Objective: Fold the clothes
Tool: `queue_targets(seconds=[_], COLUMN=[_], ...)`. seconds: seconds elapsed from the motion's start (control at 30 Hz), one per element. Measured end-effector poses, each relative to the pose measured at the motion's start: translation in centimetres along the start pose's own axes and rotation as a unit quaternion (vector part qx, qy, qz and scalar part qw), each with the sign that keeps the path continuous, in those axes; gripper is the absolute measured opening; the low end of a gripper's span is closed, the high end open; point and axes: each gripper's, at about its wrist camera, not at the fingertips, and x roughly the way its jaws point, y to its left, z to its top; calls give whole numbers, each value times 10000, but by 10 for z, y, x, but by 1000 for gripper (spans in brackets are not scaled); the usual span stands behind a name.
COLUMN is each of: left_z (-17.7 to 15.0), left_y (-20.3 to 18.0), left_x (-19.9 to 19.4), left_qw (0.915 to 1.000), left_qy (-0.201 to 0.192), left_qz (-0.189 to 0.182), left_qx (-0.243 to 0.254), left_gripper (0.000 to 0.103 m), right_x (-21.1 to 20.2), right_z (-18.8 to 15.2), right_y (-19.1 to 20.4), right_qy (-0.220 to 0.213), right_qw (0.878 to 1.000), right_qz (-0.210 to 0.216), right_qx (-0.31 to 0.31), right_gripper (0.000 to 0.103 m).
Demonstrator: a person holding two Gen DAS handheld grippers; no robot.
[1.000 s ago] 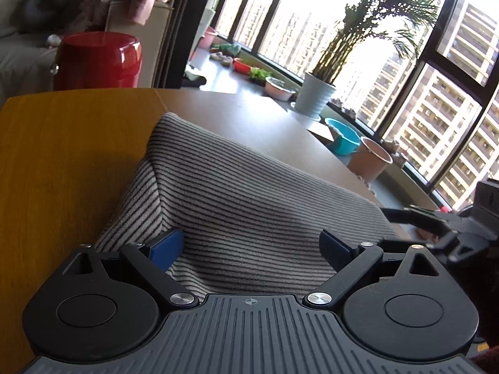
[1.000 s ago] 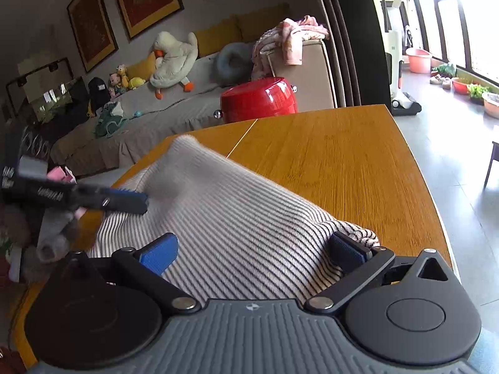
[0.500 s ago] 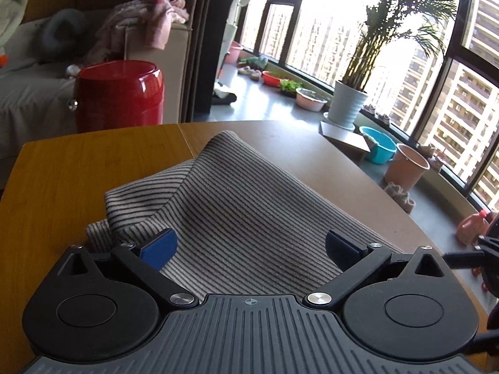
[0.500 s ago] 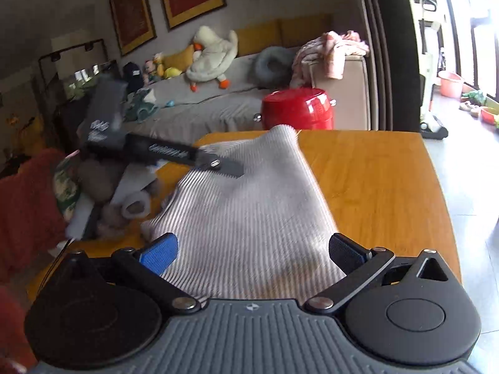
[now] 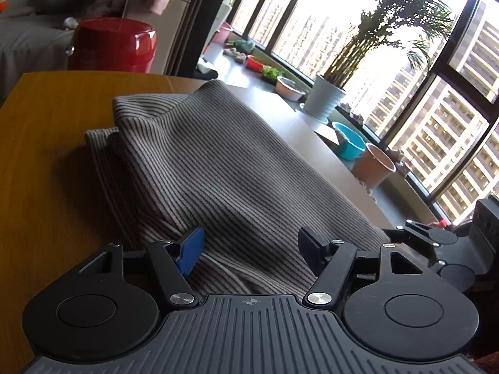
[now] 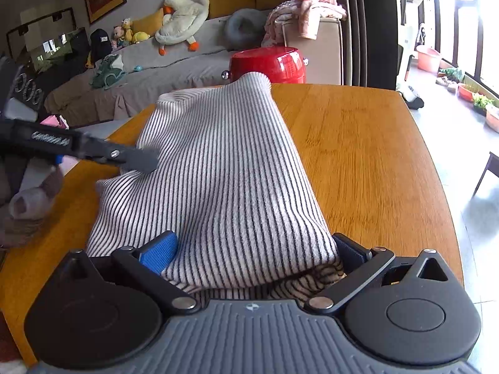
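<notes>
A wooden table (image 6: 368, 162) carries the whole job: a striped knit garment (image 6: 224, 168) lies across its middle, running from the near edge, where both tools meet it, away toward the far edge by a red pot (image 6: 268, 64) that stands just beyond the tabletop. The cloth is bunched, not flat, humped in the centre and doubled at the near end, where a second layer shows beneath the top one. On its left flank, seen from the left wrist camera, a loose fold (image 5: 103, 146) spills onto bare wood.

The knit looks soft, light and limp, likely to sag and stretch between two holds and to drag on the wood rather than slide cleanly. Thick doubled edges and corners seem the safest places to grip, since a single layer pinched mid-panel would probably pull into a peak.

The right gripper (image 6: 254, 257) has its jaws spread wide with the doubled near end of the garment filling the gap between them, fabric against both pads, so it looks like a loose hold on the bundle. The left gripper (image 5: 249, 251) is likewise spread wide; cloth lies between its blue pad (image 5: 190, 249) and the opposite finger, yet whether it bears any of the weight cannot be told
</notes>
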Motion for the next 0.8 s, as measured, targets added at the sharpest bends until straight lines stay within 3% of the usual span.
queue_targets(seconds=[0.17,0.4,0.53,0.6,0.7,0.8], left_z=[11,9,2,1,0,-1], left_y=[-6,-18,-21,-23,-21,-13], left_x=[21,18,-2,-10,-11,3], left_qw=[9998,9992,9993,9988,9985,9993], left_qy=[-100,-182,-307,-367,-355,-187], left_qz=[27,159,-115,-286,-386,-332], left_qx=[181,317,172,146,141,-15], left_gripper=[76,84,84,86,91,91], right_x=[-19,-36,-24,-24,-25,-17], right_z=[-11,0,1,0,5,8], right_y=[11,3,2,11,28,39], right_qy=[21,-486,-524,-792,-941,-595], right_qw=[9996,9984,9963,9950,9919,9903], right_qz=[218,187,439,471,849,1241], right_qx=[-158,237,525,384,-19,-206], right_gripper=[103,103,103,103,103,103])
